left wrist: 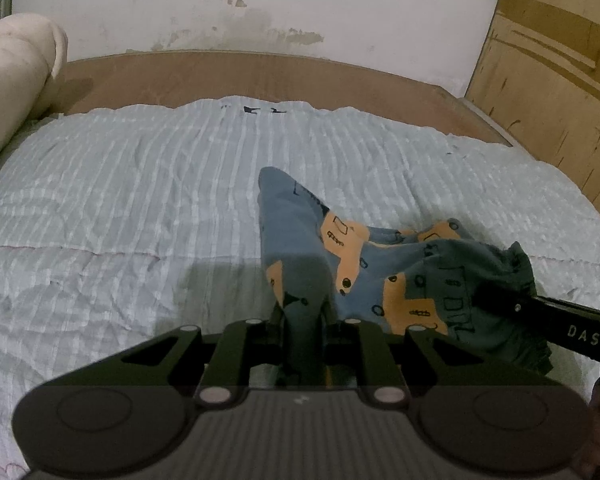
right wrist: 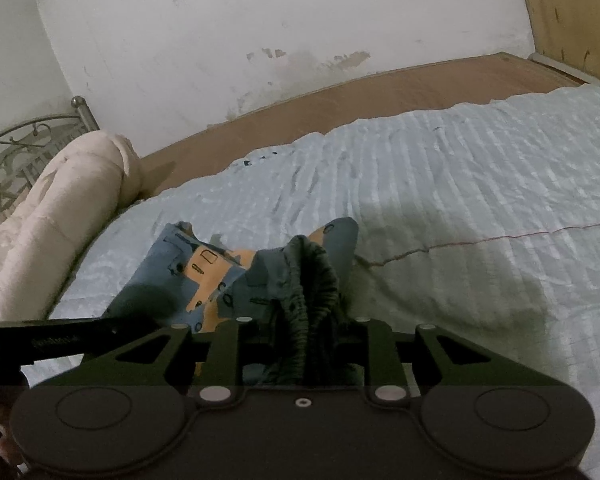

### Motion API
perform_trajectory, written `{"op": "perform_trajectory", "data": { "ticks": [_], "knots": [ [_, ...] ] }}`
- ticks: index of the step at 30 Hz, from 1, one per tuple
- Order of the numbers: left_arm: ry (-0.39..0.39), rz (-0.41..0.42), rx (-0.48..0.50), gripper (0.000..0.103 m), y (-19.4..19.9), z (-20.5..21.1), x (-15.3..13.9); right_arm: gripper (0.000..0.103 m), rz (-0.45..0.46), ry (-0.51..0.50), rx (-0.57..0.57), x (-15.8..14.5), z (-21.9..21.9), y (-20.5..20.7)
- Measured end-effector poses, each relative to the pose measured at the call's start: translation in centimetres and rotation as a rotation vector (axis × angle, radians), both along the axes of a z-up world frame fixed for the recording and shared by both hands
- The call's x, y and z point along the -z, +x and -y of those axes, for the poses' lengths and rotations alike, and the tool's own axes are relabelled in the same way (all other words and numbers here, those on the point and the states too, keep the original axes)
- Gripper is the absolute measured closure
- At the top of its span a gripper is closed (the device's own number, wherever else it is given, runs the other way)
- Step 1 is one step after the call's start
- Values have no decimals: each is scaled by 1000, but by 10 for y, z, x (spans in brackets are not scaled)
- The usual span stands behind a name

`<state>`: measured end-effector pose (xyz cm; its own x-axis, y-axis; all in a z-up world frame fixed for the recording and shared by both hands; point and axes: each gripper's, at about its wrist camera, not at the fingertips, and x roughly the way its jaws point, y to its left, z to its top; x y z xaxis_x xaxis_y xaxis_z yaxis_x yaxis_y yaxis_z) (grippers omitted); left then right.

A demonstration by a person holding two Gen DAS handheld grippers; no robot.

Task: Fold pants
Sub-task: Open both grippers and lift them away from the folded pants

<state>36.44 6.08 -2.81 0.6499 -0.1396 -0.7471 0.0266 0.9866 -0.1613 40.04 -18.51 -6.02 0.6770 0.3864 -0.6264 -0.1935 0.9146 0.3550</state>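
A: Any writing?

B: White letters "DAS" on the black right gripper, seen from the left camera.

A: And the pants?

B: Small blue knit pants printed with orange vehicles lie bunched on the pale blue ribbed quilt, on its near half.

A: The claws?

B: The black left gripper pinches a fold of leg cloth. The right one clamps the gathered dark elastic waistband.
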Motion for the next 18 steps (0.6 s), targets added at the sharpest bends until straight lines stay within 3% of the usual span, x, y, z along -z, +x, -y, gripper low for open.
{"op": "perform_trajectory", "data": {
  "ticks": [8, 18],
  "knots": [
    [11, -12, -22, 74, -1, -2, 0, 64, 0, -53, 12, 3, 0, 2],
    [36, 59, -60, 20, -26, -2, -27, 14, 95, -103, 42, -23, 5, -27]
  ]
}}
